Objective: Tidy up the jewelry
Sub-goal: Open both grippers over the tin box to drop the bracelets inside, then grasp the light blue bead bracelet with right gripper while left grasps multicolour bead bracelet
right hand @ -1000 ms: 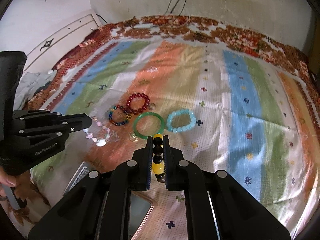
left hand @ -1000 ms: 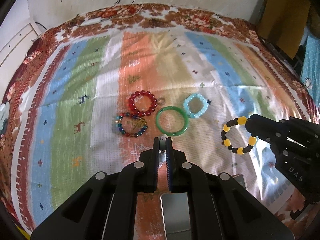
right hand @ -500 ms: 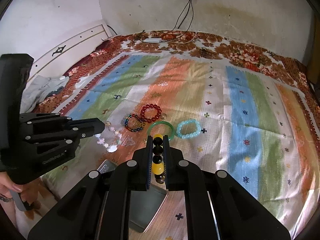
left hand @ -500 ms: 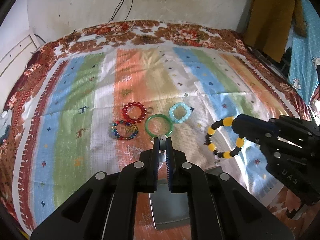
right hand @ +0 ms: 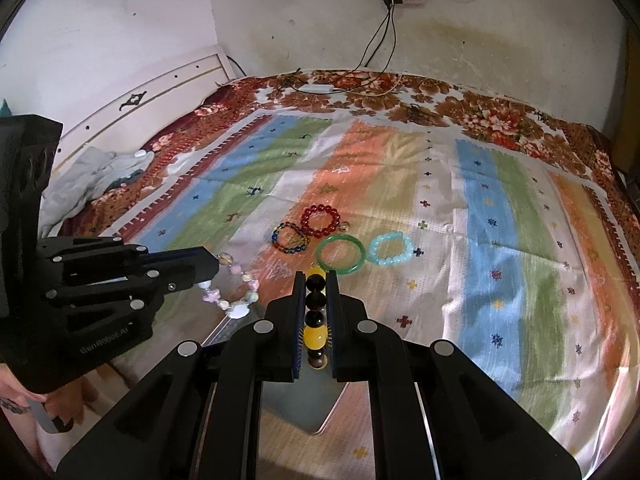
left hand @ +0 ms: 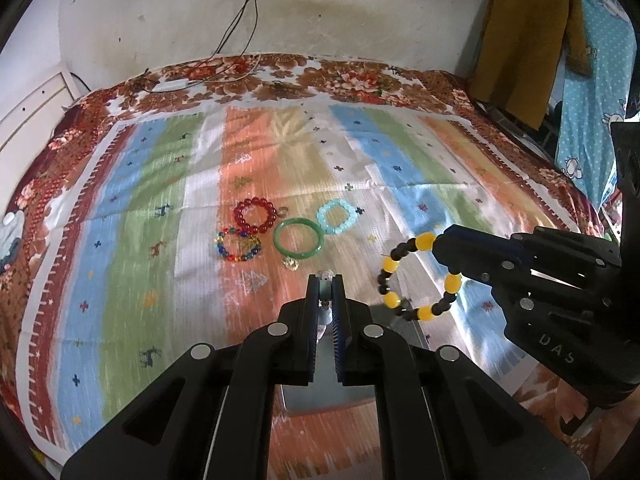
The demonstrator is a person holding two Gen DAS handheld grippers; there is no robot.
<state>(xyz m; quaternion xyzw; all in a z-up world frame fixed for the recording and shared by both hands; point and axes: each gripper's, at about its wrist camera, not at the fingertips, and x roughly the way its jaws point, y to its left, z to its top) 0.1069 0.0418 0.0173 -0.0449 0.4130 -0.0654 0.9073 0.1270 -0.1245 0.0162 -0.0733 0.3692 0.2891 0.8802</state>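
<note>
Striped multicolour bedspread [left hand: 168, 184]; red [left hand: 256, 216], green [left hand: 298, 239], turquoise [left hand: 337, 217] bracelets.

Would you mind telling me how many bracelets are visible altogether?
6: red, multicoloured, green bangle and turquoise lie on the cloth; yellow-black hangs from the right gripper, pastel from the left gripper.

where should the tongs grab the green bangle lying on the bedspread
Pinch across the near rim of the green bangle, coming down from above. It lies flat as a rigid, open hoop, and its far side nearly touches the red bead bracelet, so the near arc is freer.
</note>
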